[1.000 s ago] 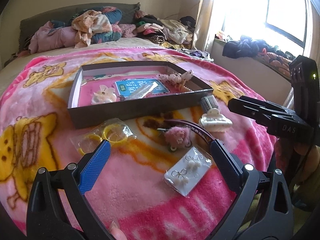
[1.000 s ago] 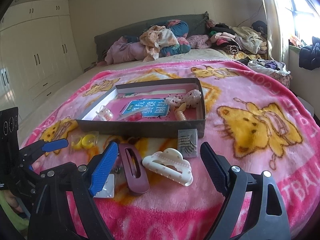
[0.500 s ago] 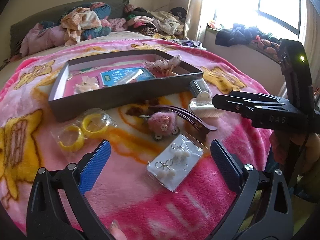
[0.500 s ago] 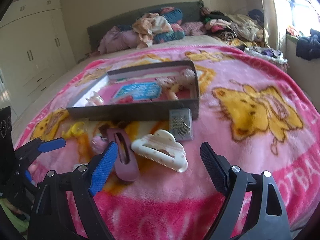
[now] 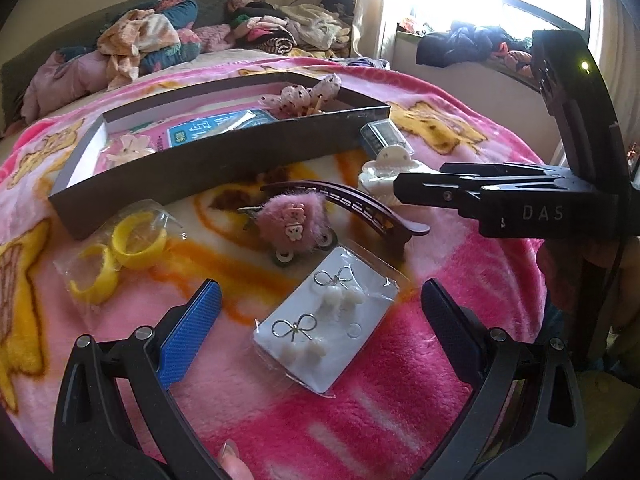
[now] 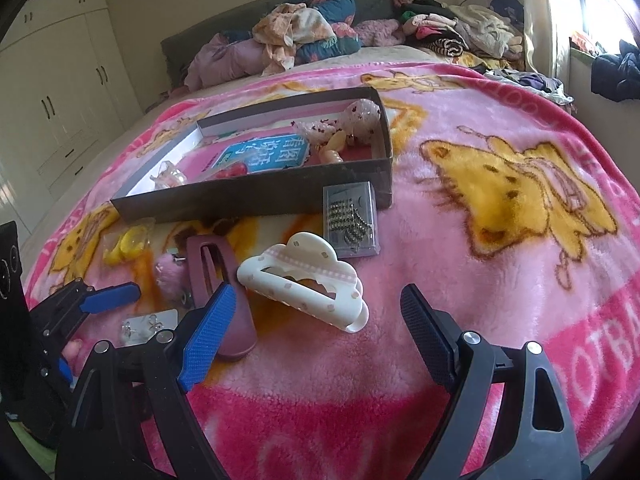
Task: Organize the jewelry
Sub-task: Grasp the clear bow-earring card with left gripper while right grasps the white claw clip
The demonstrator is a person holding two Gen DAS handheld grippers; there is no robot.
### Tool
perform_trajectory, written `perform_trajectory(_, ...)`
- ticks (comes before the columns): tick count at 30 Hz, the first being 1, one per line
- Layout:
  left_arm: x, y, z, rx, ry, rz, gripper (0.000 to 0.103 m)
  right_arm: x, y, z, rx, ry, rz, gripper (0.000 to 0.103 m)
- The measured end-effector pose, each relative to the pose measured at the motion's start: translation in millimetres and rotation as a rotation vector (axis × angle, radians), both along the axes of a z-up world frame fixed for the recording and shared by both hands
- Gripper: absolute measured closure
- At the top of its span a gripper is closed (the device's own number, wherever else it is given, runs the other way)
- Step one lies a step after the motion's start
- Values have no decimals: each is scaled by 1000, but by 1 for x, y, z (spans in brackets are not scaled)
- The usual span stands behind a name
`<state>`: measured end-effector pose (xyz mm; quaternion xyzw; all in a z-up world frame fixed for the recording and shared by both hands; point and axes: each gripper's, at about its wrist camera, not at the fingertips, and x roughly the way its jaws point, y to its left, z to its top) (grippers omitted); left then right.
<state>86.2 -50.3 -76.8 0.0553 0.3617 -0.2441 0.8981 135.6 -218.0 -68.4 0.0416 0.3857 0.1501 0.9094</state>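
Left tool (image 5: 318, 326) fingers spread wide, nothing between them, tilted down and held low. Fingertip (image 5: 232, 458) of holding hand visible at bottom edge of the left wrist view. Right tool (image 6: 316, 318) also spread wide, nothing gripped, angled down, just right of the left tool.

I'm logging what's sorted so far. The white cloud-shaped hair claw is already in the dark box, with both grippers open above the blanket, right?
Not quite. The white cloud-shaped hair claw lies on the blanket outside the dark box, as the right wrist view shows. Both the left gripper and right gripper are open.
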Motion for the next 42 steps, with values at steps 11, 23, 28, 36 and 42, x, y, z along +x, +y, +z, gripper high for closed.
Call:
perform_trajectory(11, 1, -6, -4, 22, -9, -3, 19, 11, 12, -6, -14, 20, 28, 21)
perform_trajectory(23, -3, -14, -6, 80, -30, -19, 43, 19, 15, -9, 8, 39, 47, 39)
perform_trajectory(28, -6, -15, -6, 89, -37, -22, 44, 16, 15, -8, 31, 42, 74, 65)
perform_trajectory(36, -11, -18, -3, 99, -49, -41, 45, 8, 10, -6, 46, 34, 69, 71)
perform_trajectory(42, -14, -20, 1, 93, -55, -51, 45, 3, 0, -2, 75, 26, 53, 71)
